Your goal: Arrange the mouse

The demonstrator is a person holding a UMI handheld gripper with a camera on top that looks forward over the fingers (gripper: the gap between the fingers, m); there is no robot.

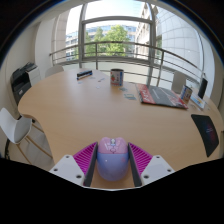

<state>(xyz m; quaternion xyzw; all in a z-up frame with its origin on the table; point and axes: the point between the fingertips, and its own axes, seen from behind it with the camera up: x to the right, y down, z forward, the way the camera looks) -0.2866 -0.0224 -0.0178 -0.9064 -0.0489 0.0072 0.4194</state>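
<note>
A pale lilac computer mouse (111, 160) sits between my two fingers, its nose pointing forward. The magenta pads (86, 157) lie against both of its sides, so my gripper (112, 162) is shut on the mouse and holds it above the near part of the large light wooden table (90, 110). A dark mouse mat (206, 132) lies at the table's right edge, well to the right of the fingers.
An open laptop (163, 96) stands at the far right of the table, a small upright box (117, 76) and a dark object (84, 73) at the far edge. White chairs (18, 130) stand at the left. Windows and a railing lie beyond.
</note>
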